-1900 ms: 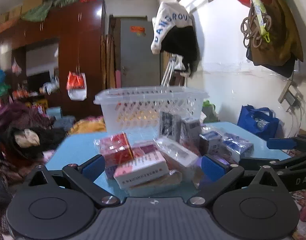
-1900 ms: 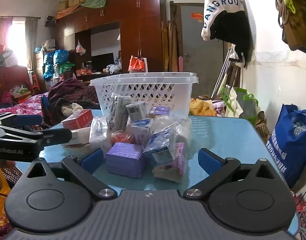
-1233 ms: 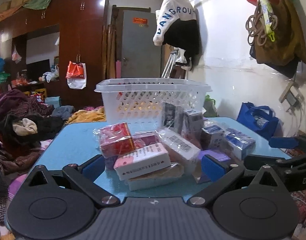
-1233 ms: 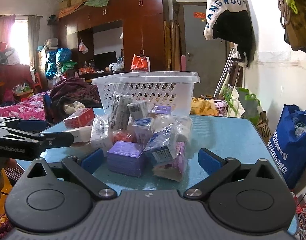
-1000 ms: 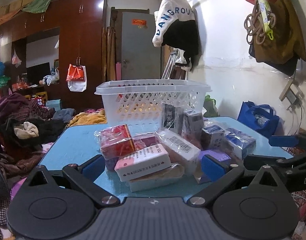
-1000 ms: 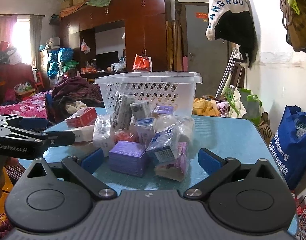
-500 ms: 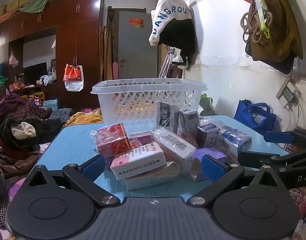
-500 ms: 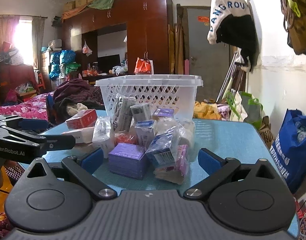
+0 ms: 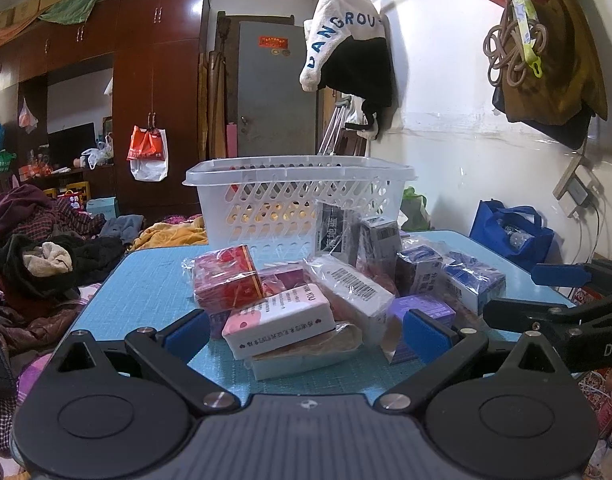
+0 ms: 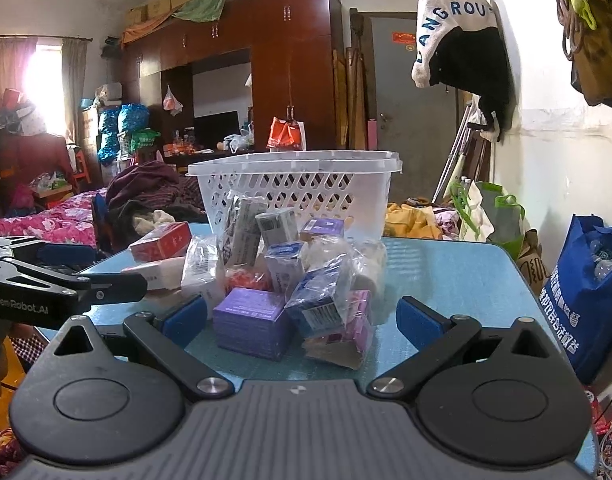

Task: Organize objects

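A heap of small boxes and wrapped packets lies on the blue table [image 9: 154, 276]. A white lattice basket [image 9: 298, 200] stands behind the heap and also shows in the right wrist view [image 10: 294, 188]. My left gripper [image 9: 306, 330] is open and empty, low before a white and pink box [image 9: 278, 320] and a red box [image 9: 226, 280]. My right gripper [image 10: 302, 320] is open and empty, before a purple box [image 10: 252, 322] and a blue wrapped packet [image 10: 322, 300]. Each gripper shows at the edge of the other's view.
A blue bag [image 10: 590, 292] stands on the floor right of the table. Clothes are piled on the left [image 9: 38, 256]. A white wall with hanging bags and a cap runs along the right. A dark wardrobe [image 9: 146, 100] and a grey door stand behind.
Both grippers have stayed open and almost still, with small shifts of view. The heap and the basket have not moved.
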The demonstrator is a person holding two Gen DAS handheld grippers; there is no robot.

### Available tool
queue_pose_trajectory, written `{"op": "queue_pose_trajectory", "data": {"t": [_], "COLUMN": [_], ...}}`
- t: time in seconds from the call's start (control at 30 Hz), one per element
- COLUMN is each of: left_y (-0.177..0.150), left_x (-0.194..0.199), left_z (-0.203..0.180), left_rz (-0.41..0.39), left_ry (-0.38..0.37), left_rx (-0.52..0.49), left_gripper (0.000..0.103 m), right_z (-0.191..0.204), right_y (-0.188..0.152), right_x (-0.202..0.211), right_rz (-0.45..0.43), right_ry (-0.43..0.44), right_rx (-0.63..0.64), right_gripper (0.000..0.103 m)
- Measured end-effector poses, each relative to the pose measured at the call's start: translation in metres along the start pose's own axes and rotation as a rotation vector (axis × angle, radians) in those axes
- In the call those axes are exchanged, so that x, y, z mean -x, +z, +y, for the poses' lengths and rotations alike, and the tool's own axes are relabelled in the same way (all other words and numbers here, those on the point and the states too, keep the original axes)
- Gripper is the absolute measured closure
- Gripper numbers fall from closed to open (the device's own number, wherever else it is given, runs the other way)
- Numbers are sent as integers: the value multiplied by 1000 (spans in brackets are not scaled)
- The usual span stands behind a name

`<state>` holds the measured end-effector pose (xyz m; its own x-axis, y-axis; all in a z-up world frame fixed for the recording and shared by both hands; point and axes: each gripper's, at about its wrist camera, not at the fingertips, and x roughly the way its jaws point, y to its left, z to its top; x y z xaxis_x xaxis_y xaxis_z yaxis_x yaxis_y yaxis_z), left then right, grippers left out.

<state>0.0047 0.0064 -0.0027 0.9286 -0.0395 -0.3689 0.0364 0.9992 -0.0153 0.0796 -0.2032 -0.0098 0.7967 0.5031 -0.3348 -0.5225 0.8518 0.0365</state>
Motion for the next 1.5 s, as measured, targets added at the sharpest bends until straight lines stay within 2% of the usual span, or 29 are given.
{"op": "queue_pose_trajectory", "data": {"t": [0.57,0.73,0.8,0.87,1.0,1.2,1.3,1.5], "left_y": [-1,-1,-3,-6,-13,-19,-18,-18], "left_x": [-3,5,1,-5,-17,-24,-31,-44], "left_z": [3,32,48,60,68,51,43,38], "left_rz": [1,-94,-94,-80,-58,-53,-37,0], "left_ry": [4,34,76,86,25,-54,-68,-46], "left_rx": [7,95,107,116,124,83,92,117], "left_gripper": [0,1,1,6,14,14,13,10], "right_z": [-2,-5,-7,-9,-7,-7,-6,0], "right_y": [0,-2,-2,-2,-5,-8,-7,-10], "right_x": [4,6,5,3,-3,-10,-15,-25], "right_rz": [-37,-69,-72,-69,-57,-55,-46,-25], "right_ry": [3,-16,-15,-16,-31,-43,-45,-85], "right_rx": [-15,2,1,-2,14,14,18,63], "right_gripper": [1,5,9,12,23,24,25,36]}}
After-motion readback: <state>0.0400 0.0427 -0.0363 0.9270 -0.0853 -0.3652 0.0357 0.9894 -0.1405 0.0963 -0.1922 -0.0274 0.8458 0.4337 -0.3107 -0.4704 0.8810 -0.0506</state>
